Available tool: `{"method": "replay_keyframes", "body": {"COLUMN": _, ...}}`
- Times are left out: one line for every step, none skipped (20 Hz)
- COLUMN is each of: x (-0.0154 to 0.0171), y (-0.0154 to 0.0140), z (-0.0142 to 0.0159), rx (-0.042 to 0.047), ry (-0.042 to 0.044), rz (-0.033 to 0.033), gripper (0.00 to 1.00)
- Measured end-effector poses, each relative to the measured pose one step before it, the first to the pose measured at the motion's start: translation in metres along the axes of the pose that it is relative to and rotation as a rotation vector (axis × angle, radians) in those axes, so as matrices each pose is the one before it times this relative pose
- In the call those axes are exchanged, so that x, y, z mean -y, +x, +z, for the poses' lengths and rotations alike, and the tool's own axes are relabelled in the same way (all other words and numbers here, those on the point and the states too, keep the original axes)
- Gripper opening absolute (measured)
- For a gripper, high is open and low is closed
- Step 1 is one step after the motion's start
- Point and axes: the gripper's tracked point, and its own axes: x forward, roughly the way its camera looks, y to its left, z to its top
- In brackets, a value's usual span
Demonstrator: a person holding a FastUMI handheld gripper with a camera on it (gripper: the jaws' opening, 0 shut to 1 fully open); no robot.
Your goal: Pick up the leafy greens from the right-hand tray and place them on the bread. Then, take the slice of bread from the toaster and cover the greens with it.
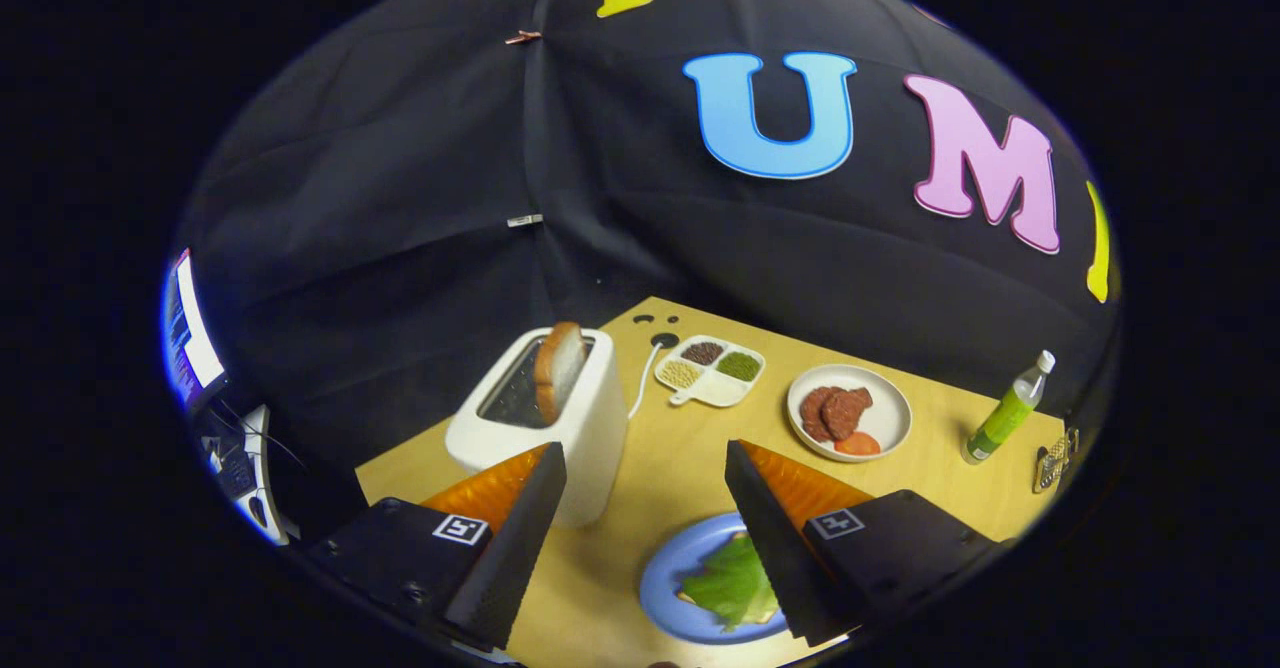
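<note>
Now the greens point(733, 580) already lie on the bread on the blue plate point(665, 573) beneath the tool point(645, 458); fingers apart, empty; next, straddle the toaster's point(590, 418) slice point(558, 366) squarely, ahead-left.

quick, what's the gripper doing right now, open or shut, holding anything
Gripper: open, holding nothing, fingers spread above the table; toaster by one finger, greens on the blue plate by the other.
</note>
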Motion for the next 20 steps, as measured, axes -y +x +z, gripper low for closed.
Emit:
{"method": "replay_keyframes", "body": {"x": -0.00982, "y": 0.00795, "z": 0.00786, "rx": 0.00818, "ry": -0.00190, "rz": 0.01095, "gripper": 1.00}}
{"method": "replay_keyframes", "body": {"x": -0.00748, "y": 0.00631, "z": 0.00670, "rx": 0.00134, "ry": -0.00333, "rz": 0.00645, "gripper": 1.00}}
{"method": "replay_keyframes", "body": {"x": -0.00789, "y": 0.00704, "z": 0.00485, "rx": -0.00137, "ry": -0.00098, "rz": 0.00740, "gripper": 1.00}}
{"method": "replay_keyframes", "body": {"x": -0.00857, "y": 0.00848, "z": 0.00400, "rx": -0.00041, "ry": 0.00070, "rz": 0.00834, "gripper": 1.00}}
{"method": "replay_keyframes", "body": {"x": -0.00737, "y": 0.00810, "z": 0.00368, "rx": 0.00569, "ry": -0.00014, "rz": 0.00644, "gripper": 1.00}}
{"method": "replay_keyframes", "body": {"x": -0.00483, "y": 0.00632, "z": 0.00292, "rx": 0.00199, "ry": -0.00296, "rz": 0.00381, "gripper": 1.00}}
{"method": "replay_keyframes", "body": {"x": -0.00385, "y": 0.00796, "z": 0.00103, "rx": -0.00017, "ry": -0.00416, "rz": 0.00049, "gripper": 1.00}}
{"method": "replay_keyframes", "body": {"x": -0.00471, "y": 0.00952, "z": 0.00059, "rx": -0.00437, "ry": -0.00490, "rz": 0.00167, "gripper": 1.00}}
{"method": "replay_keyframes", "body": {"x": -0.00384, "y": 0.00965, "z": -0.00093, "rx": -0.01157, "ry": -0.00433, "rz": -0.00084, "gripper": 1.00}}
{"method": "replay_keyframes", "body": {"x": -0.00315, "y": 0.00958, "z": -0.00123, "rx": -0.00928, "ry": -0.00260, "rz": -0.00142, "gripper": 1.00}}
{"method": "replay_keyframes", "body": {"x": -0.00120, "y": 0.01086, "z": -0.00116, "rx": -0.00620, "ry": 0.00012, "rz": -0.00714, "gripper": 1.00}}
{"method": "replay_keyframes", "body": {"x": 0.00093, "y": 0.01081, "z": -0.00277, "rx": -0.01234, "ry": 0.00103, "rz": -0.01203, "gripper": 1.00}}
{"method": "replay_keyframes", "body": {"x": 0.00080, "y": 0.01117, "z": -0.00385, "rx": -0.01587, "ry": 0.00475, "rz": -0.01145, "gripper": 1.00}}
{"method": "replay_keyframes", "body": {"x": -0.00036, "y": 0.00957, "z": -0.00287, "rx": -0.01593, "ry": 0.00901, "rz": -0.00714, "gripper": 1.00}}
{"method": "replay_keyframes", "body": {"x": 0.00073, "y": 0.00862, "z": -0.00402, "rx": -0.01588, "ry": 0.00816, "rz": -0.00768, "gripper": 1.00}}
{"method": "replay_keyframes", "body": {"x": 0.00268, "y": 0.00853, "z": -0.00455, "rx": -0.01767, "ry": 0.00969, "rz": -0.01336, "gripper": 1.00}}
{"method": "replay_keyframes", "body": {"x": 0.00283, "y": 0.00656, "z": -0.00352, "rx": -0.01464, "ry": 0.01245, "rz": -0.01476, "gripper": 1.00}}
{"method": "replay_keyframes", "body": {"x": 0.00084, "y": 0.00448, "z": -0.00240, "rx": -0.00928, "ry": 0.01404, "rz": -0.00760, "gripper": 1.00}}
{"method": "replay_keyframes", "body": {"x": 0.00040, "y": 0.00377, "z": -0.00057, "rx": -0.00344, "ry": 0.01105, "rz": -0.00710, "gripper": 1.00}}
{"method": "replay_keyframes", "body": {"x": 0.00150, "y": 0.00371, "z": -0.00009, "rx": -0.00082, "ry": 0.00498, "rz": -0.00880, "gripper": 0.99}}
